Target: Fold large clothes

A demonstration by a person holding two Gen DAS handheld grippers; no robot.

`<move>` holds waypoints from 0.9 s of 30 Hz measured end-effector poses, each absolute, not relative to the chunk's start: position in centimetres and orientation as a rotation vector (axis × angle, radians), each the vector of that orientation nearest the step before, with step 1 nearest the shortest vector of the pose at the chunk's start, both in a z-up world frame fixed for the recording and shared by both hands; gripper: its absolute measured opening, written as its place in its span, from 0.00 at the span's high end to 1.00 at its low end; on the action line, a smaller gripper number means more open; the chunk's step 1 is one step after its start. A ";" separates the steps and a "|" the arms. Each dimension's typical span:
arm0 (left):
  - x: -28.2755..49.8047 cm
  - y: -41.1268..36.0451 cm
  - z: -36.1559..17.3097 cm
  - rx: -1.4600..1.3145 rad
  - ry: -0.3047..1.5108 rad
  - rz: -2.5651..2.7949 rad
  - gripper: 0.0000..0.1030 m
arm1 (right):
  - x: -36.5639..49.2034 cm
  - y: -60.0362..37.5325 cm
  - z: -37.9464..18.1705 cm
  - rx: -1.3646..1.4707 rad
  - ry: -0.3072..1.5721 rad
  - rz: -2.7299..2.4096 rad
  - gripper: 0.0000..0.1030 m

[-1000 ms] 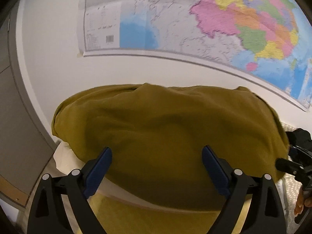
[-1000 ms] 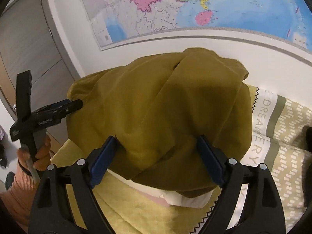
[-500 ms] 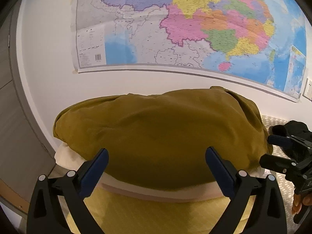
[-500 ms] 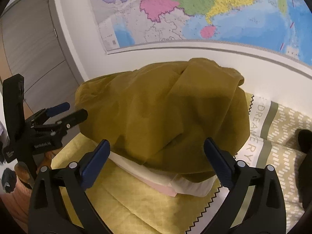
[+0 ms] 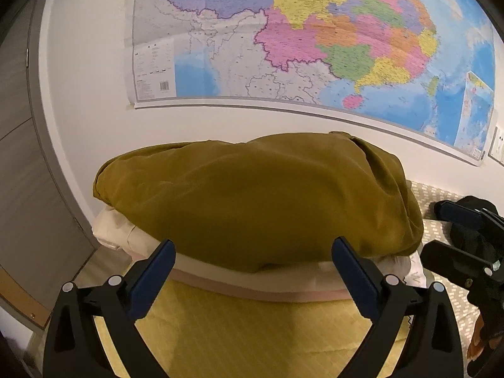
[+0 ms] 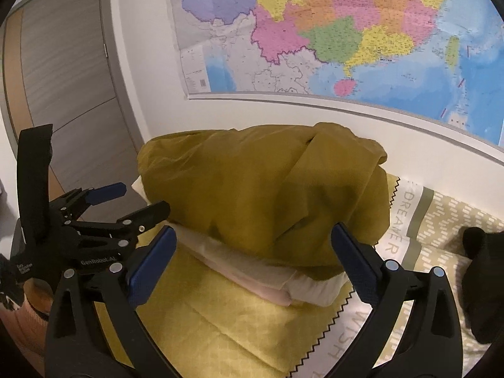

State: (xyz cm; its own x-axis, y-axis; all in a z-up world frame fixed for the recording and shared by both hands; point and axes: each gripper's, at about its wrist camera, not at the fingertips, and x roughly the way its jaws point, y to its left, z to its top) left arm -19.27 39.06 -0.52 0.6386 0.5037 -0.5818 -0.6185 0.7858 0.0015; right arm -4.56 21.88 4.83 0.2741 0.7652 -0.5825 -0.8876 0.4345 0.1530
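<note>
My left gripper (image 5: 252,274) and right gripper (image 6: 252,264) both gape wide, holding nothing. The folded mustard garment (image 6: 267,201) sits on the pale pile (image 6: 302,286) at the bed's (image 6: 220,308) back edge. I think folding looks done.

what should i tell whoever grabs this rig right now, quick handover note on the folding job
Left gripper: open, nothing between its fingers, just short of the stack.
Right gripper: open and empty, also clear of the cloth.
Olive-mustard garment: folded, lying on top of a stack of folded pale clothes, on the yellow bedspread by the wall with the map.
Done: this garment looks folded and stacked.
Left: a black item lies on the patterned bedding at the right; it may be next, though I cannot tell what it is.
</note>
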 end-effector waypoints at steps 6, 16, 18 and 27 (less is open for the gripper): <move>-20.4 37.3 -1.1 -0.256 0.589 0.644 0.07 | -5.6 20.5 4.4 -0.213 0.642 1.113 0.06; -22.1 35.5 -1.4 -0.264 0.597 0.668 0.07 | -6.8 18.0 3.9 -0.199 0.664 1.115 0.06; -22.3 34.9 -1.2 -0.245 0.595 0.681 0.07 | -7.2 17.6 3.9 -0.202 0.660 1.115 0.06; -22.6 32.4 -0.5 -0.190 0.581 0.685 0.07 | -8.2 15.7 4.1 -0.189 0.650 1.118 0.06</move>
State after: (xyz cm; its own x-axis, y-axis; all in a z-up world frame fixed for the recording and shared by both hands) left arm -22.65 32.40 -0.47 0.6244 0.5410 -0.5634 -0.6440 0.7647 0.0205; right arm -8.22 15.74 4.06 0.2760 0.7725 -0.5719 -0.8790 0.4436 0.1749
